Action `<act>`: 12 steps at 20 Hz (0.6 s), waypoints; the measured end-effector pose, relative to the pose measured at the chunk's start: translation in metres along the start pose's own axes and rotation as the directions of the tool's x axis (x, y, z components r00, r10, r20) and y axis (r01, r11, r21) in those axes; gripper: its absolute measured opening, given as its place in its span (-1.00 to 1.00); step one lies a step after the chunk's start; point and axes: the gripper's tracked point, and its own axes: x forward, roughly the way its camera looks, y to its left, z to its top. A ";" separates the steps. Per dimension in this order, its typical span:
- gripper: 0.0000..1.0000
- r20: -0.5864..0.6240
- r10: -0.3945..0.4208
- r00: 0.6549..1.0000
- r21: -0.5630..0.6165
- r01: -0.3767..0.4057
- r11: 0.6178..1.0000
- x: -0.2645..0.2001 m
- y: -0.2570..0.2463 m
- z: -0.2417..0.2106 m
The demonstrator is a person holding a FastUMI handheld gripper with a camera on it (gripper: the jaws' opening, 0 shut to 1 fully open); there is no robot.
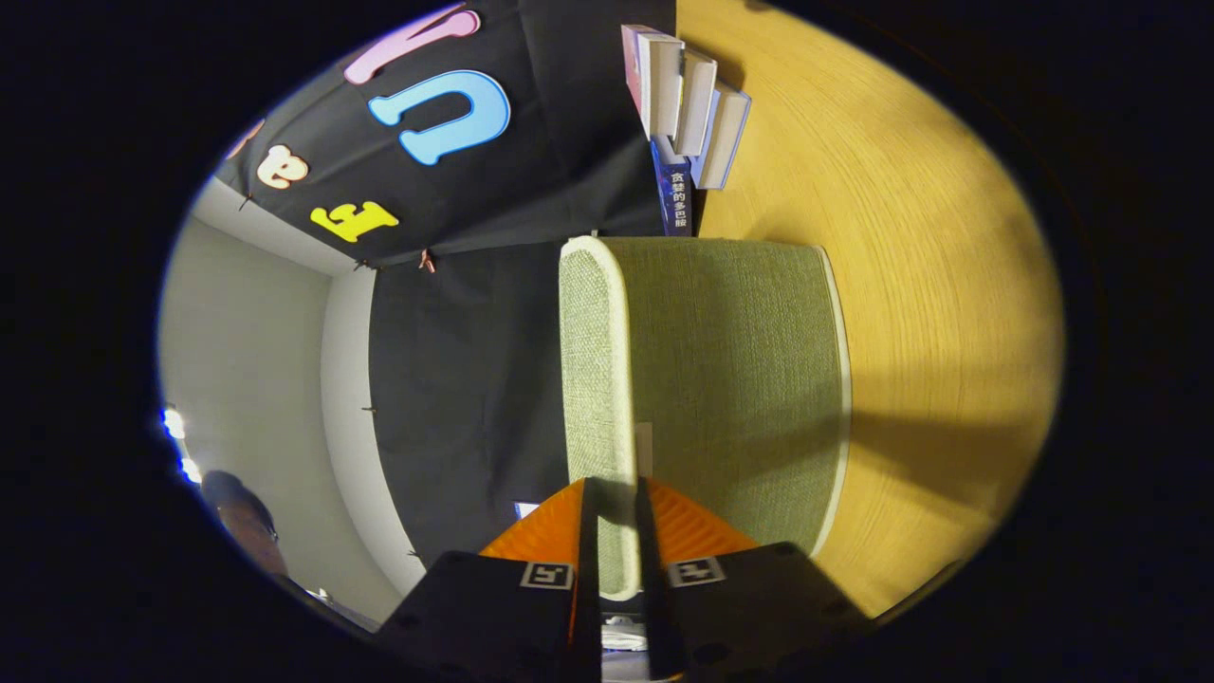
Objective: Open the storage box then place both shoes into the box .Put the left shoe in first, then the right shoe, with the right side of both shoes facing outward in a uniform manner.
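The storage box point(730, 379) sits in the middle of the picture, just ahead of the fingers, resting on the wooden table point(929, 285). It is covered in a coarse, woven green fabric with a pale piping along its edges, and its corners are rounded. The whole view is rolled on its side, so the box's lid point(593, 379) shows as a narrow band facing left, and the wider fabric wall stretches right toward the table. A small pale tab hangs on that wall near the lid's rim.

The gripper point(616, 498) reaches in from the bottom centre. Its two fingers are drawn close together with the lid's piped rim caught in the narrow gap between them, and both appear to press on that rim. The lower corner of the box is hidden behind the gripper's body.

The table has a smooth yellow wood grain, crossed by a broad shadow at the lower right. At the upper centre a row of books point(688, 104) stands on the table, spines and page edges showing, partly cut off at the top.

A grey wall point(256, 379) fills the left, and a blurred shape at the lower left is too dim to identify.
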 end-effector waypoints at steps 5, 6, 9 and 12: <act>-0.90 0.067 0.072 0.995 -0.061 -0.068 0.996 0.001 0.057 0.005; -0.90 0.069 0.076 0.995 -0.077 -0.071 0.994 0.003 0.067 0.003; -0.90 0.072 0.077 0.994 -0.139 -0.066 0.988 0.019 0.099 -0.006; -0.90 0.068 0.067 0.995 -0.192 -0.053 0.980 0.044 0.124 -0.011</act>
